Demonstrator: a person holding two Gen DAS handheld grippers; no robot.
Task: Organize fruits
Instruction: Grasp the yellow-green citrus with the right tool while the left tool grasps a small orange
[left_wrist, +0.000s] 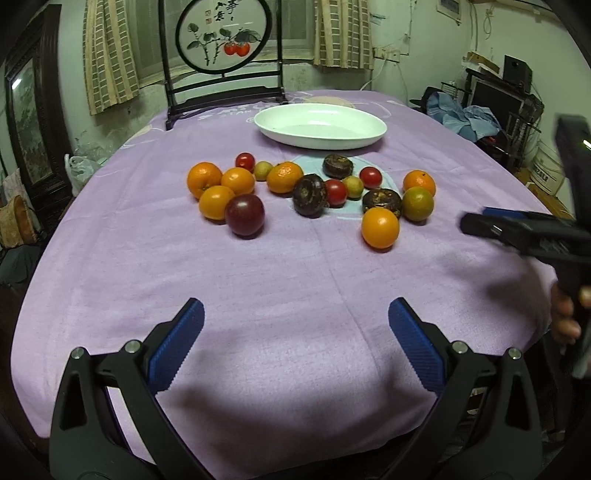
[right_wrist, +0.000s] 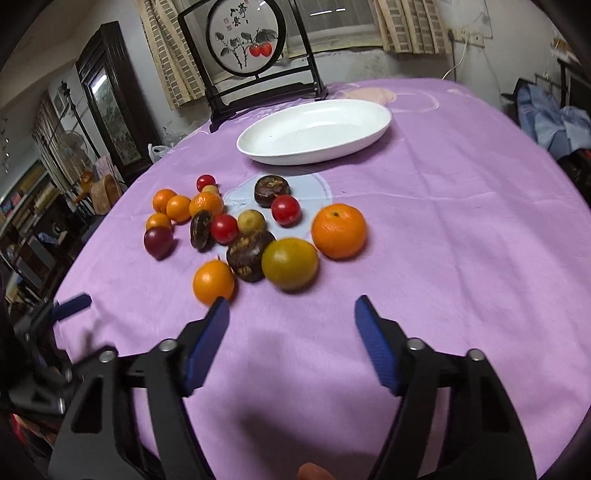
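The round painted screen (left_wrist: 221, 35) bears brush characters, too blurred to read; faint lettering on the tablecloth (left_wrist: 236, 110) likewise.

The left gripper (left_wrist: 295, 343) fills the bottom of its own view, jaws spread wide, blue pads (left_wrist: 177, 345) facing each other with nothing between them. The right gripper (right_wrist: 291, 345) sits low in its view, jaws parted and empty. A hand (left_wrist: 565, 314) grips its handle at the right edge.

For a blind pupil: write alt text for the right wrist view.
Open right gripper hovers over a purple tablecloth, nothing between its jaws. Ahead lie scattered fruits, nearest a yellow-green one; beyond stands an empty white dish.
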